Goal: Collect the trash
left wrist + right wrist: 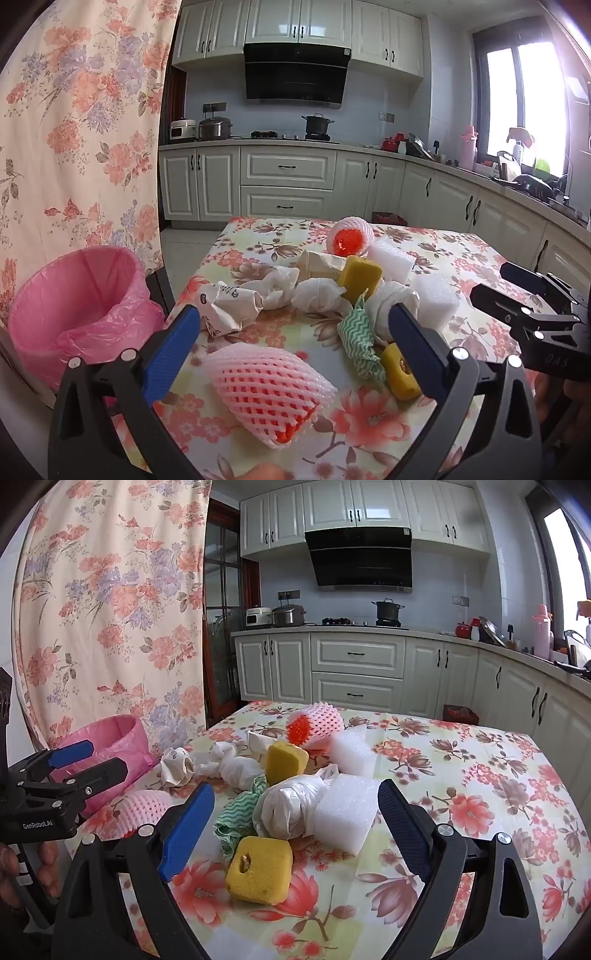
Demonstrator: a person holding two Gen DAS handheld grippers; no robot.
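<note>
Trash lies piled on the floral table (461, 251): a pink foam fruit net (264, 387) nearest, a green-striped cloth (356, 339), yellow sponges (360, 278), crumpled white paper (319, 295) and white foam blocks (434, 291). My left gripper (293, 325) is open and empty above the pink net. A pink-lined bin (77, 306) stands left of the table. In the right wrist view my right gripper (297, 801) is open and empty over a yellow sponge (258, 867), a white plastic wad (291, 808) and a foam block (345, 812).
A floral curtain (81, 122) hangs at the left behind the bin (110, 734). Kitchen cabinets (288, 184) and a stove counter run behind the table. The right gripper's body (535, 317) shows at the right edge of the left wrist view.
</note>
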